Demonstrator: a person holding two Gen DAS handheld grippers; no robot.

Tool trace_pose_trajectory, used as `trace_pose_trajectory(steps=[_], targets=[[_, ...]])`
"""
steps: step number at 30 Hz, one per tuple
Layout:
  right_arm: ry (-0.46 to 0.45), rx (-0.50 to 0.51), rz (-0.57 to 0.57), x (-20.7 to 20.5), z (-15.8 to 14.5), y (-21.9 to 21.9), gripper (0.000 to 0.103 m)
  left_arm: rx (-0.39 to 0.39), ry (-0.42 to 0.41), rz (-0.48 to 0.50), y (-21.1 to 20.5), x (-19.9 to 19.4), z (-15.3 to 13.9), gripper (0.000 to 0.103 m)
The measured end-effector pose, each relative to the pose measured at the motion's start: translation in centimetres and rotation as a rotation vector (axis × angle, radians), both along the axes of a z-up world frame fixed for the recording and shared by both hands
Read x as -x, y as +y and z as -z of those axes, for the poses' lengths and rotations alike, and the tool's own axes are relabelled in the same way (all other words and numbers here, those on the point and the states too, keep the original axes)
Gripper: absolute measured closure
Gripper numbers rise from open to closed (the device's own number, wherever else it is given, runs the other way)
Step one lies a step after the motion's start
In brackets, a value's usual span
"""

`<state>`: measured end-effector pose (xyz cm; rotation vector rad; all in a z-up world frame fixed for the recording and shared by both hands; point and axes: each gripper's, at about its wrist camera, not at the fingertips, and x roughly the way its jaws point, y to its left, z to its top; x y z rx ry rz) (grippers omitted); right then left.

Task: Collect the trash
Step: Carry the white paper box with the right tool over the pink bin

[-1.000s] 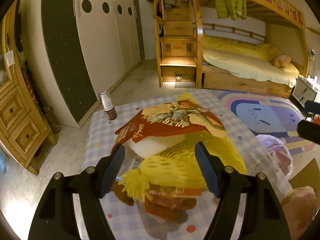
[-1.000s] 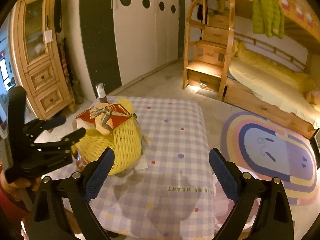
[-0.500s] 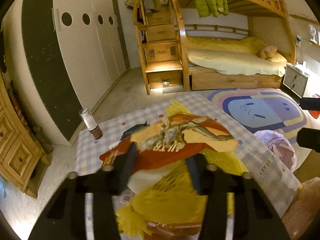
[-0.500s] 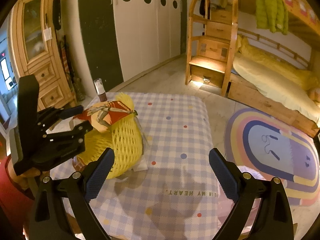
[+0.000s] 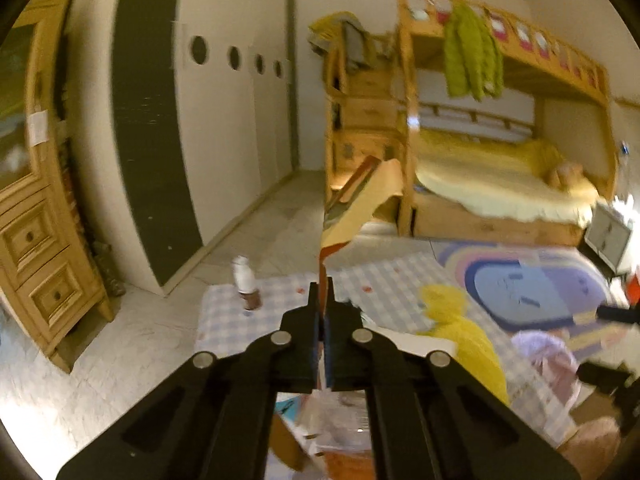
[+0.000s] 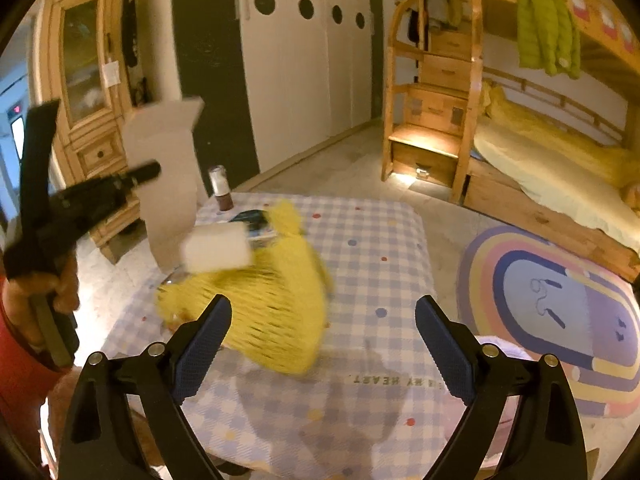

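My left gripper (image 5: 323, 300) is shut on a flat printed cardboard package (image 5: 356, 208) and holds it up above the checked tablecloth (image 5: 384, 280); in the right wrist view the gripper (image 6: 136, 174) and the card's plain back (image 6: 168, 168) show at the left. A yellow foam net (image 6: 276, 296) lies on the table with a white foam block (image 6: 216, 248) at its upper edge. My right gripper (image 6: 320, 340) is open and empty above the table's near side.
A small brown bottle with a white cap (image 6: 222, 190) stands at the table's far left corner. More papers and wrappers (image 5: 340, 412) lie under my left gripper. A pink bag (image 5: 548, 360) sits beside the table on the right. Bunk bed (image 6: 560, 152) behind.
My left gripper has closed on the printed cardboard and lifted it off the yellow net. The net and white block now lie uncovered. The right gripper has barely moved.
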<state>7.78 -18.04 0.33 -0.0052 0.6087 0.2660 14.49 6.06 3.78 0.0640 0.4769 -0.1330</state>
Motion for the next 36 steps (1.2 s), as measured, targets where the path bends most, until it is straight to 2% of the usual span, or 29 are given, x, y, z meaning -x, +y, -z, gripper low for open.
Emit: trace_pose_trajectory(steps=[1,2,6,9,12,15,17,20,24,25,26,27,28,31,36], targets=[[0.006,0.004,-0.008,0.1,0.2,0.4,0.033,0.009,-0.007,-0.017,0.5,0.4,-0.4,0.103],[0.013,0.004,-0.011,0.0,0.3,0.7,0.035,0.019,-0.013,-0.034,1.2,0.9,-0.9,0.103],[0.032,0.018,-0.049,-0.3,1.1,2.1,0.036,0.038,0.001,-0.074,3.0,2.5,-1.4,0.103],[0.046,0.017,-0.076,-0.8,1.7,3.1,0.036,0.051,0.022,-0.092,3.8,3.6,-0.6,0.103],[0.09,-0.006,-0.102,-1.4,2.5,3.7,0.035,0.093,0.046,-0.103,4.6,3.9,0.2,0.103],[0.09,-0.023,-0.138,-2.1,2.5,4.9,0.035,0.125,0.046,-0.099,5.1,4.4,0.3,0.103],[0.075,-0.023,-0.163,-2.4,2.2,6.0,0.038,0.126,0.037,-0.1,5.0,4.5,0.2,0.103],[0.078,-0.011,-0.185,-3.1,2.3,7.6,0.049,0.114,0.032,-0.101,4.8,5.0,0.4,0.103],[0.093,0.043,-0.174,-4.1,3.2,9.5,0.051,0.122,0.047,-0.104,5.1,5.4,1.4,0.103],[0.099,0.059,-0.165,-4.3,3.5,9.9,0.059,0.125,0.054,-0.105,5.2,5.3,1.6,0.103],[0.109,0.07,-0.156,-4.5,3.9,10.0,0.075,0.126,0.058,-0.106,5.2,5.3,1.6,0.103],[0.119,0.073,-0.148,-4.7,4.2,10.1,0.084,0.126,0.059,-0.107,5.4,5.4,1.7,0.103],[0.124,0.063,-0.142,-4.7,4.3,10.1,0.087,0.127,0.061,-0.107,5.5,5.4,1.7,0.103],[0.096,0.037,-0.141,-4.2,3.6,9.4,0.091,0.126,0.053,-0.106,5.6,5.6,1.4,0.103],[-0.023,-0.031,-0.101,-2.1,-0.3,6.5,0.091,0.123,-0.013,-0.058,4.3,6.9,-1.1,0.103]])
